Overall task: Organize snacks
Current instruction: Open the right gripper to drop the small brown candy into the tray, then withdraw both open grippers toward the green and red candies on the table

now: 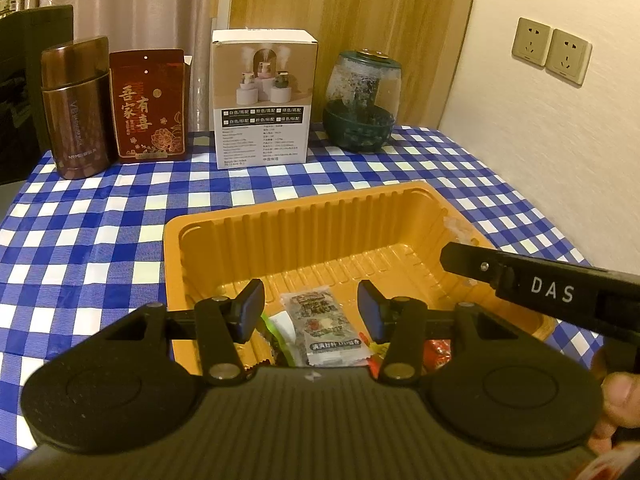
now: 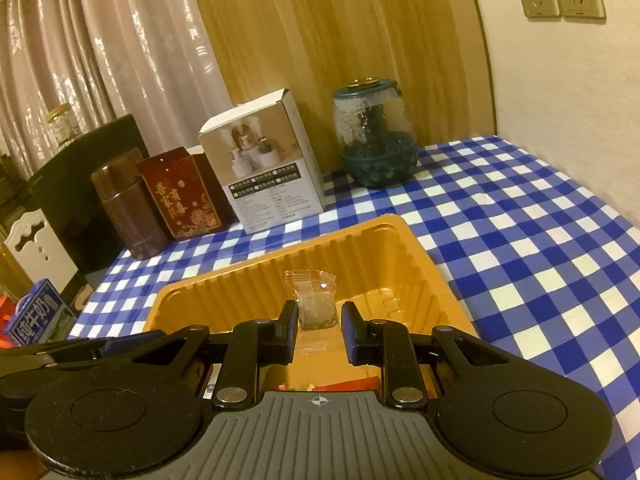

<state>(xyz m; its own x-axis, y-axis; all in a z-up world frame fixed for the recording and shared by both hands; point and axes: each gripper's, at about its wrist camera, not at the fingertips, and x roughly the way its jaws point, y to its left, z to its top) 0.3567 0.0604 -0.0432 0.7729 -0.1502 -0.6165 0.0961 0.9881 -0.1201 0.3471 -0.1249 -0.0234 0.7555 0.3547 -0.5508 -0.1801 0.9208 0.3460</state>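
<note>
An orange plastic tray sits on the blue checked tablecloth. My left gripper is open above the tray's near end, over a clear snack packet with dark print lying among green and red wrappers. My right gripper is open over the same tray. A clear-wrapped brown snack lies in the tray just beyond and between its fingertips, not gripped. The right gripper's black finger reaches in from the right in the left wrist view.
At the table's back stand a brown flask, a red gift box, a white carton and a green glass jar. A wall with sockets is at right. A blue milk carton lies off the table's left.
</note>
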